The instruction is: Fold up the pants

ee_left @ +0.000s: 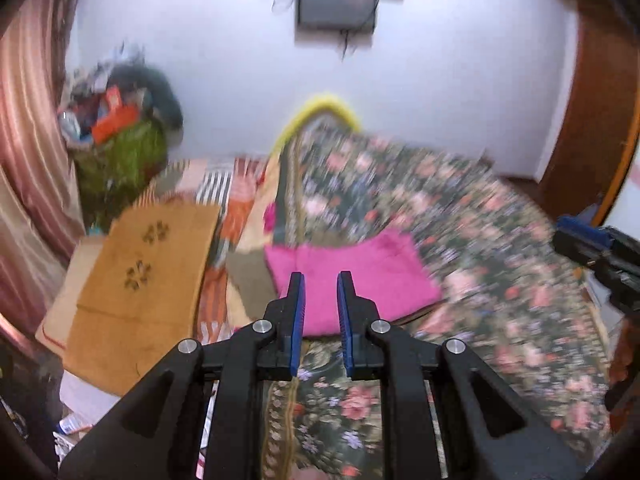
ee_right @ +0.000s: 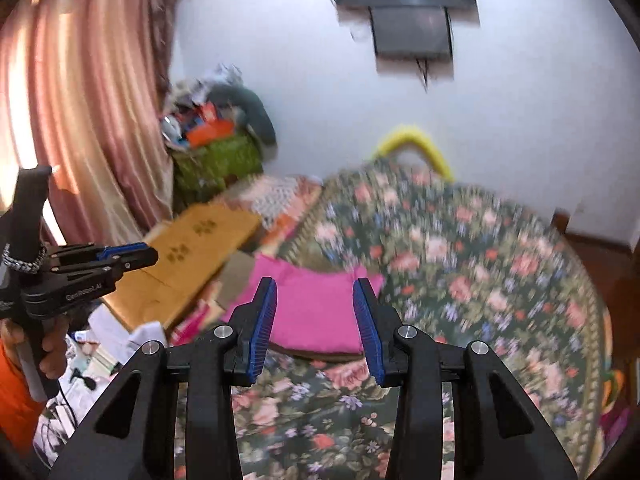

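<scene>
Bright pink pants [ee_left: 360, 276] lie folded in a flat rectangle on the floral bedspread [ee_left: 480, 280], on top of a brownish folded cloth. They also show in the right wrist view [ee_right: 316, 312]. My left gripper [ee_left: 321, 280] is open and empty, held above the near edge of the pants. My right gripper [ee_right: 316, 286] is open and empty, held above the pants. The left gripper shows from the side in the right wrist view [ee_right: 132, 256]. The right gripper shows at the edge of the left wrist view [ee_left: 576, 236].
A flattened cardboard box [ee_left: 136, 280] lies left of the pants, over papers and clutter. A green bag of clutter [ee_left: 120, 152] stands by the pink curtain [ee_right: 80, 120]. A yellow handle [ee_left: 320, 112] rises behind the bed. A dark shelf [ee_right: 408, 12] hangs on the wall.
</scene>
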